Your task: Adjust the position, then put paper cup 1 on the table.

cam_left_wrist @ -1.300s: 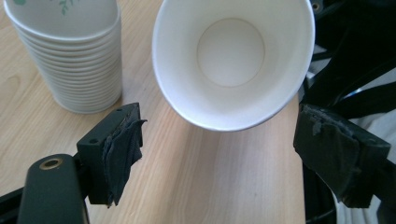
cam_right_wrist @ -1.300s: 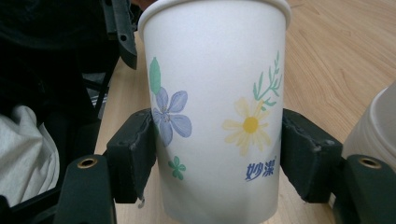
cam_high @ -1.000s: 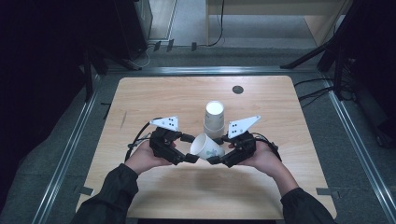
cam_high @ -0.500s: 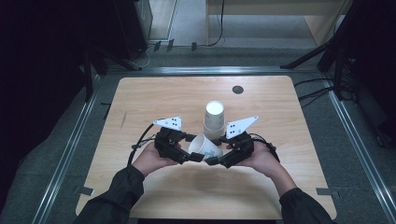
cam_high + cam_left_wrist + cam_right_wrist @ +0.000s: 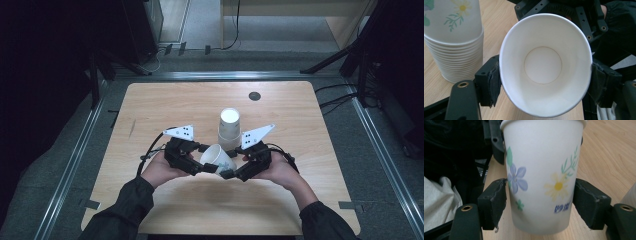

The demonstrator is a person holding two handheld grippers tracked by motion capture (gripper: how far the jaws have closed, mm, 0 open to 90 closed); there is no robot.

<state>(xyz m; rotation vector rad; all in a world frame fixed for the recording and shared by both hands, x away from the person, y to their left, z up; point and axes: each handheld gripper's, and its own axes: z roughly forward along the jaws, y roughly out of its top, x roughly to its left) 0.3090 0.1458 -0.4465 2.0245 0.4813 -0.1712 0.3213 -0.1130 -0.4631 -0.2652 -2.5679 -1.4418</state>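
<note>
A white paper cup (image 5: 218,157) with a flower print lies tilted between both grippers, just above the wooden table. My left gripper (image 5: 202,162) has just been closing, and its pads now press the cup's rim (image 5: 544,65) from both sides and squeeze it oval. My right gripper (image 5: 230,170) has just been opening. The cup's lower body (image 5: 541,170) stands between its pads (image 5: 496,202), which sit right at the wall without squeezing it. A stack of the same cups (image 5: 229,127) stands upside down just behind the grippers, also in the left gripper view (image 5: 454,37).
The wooden table (image 5: 165,105) has a small dark round hole (image 5: 254,95) at the back right. Metal rails (image 5: 75,160) run along both sides. The person's forearms come in over the table's near edge.
The left gripper's jaws have drawn in onto the cup's rim. The right gripper's jaws have spread slightly. Both hands and the cup stay where they were.
</note>
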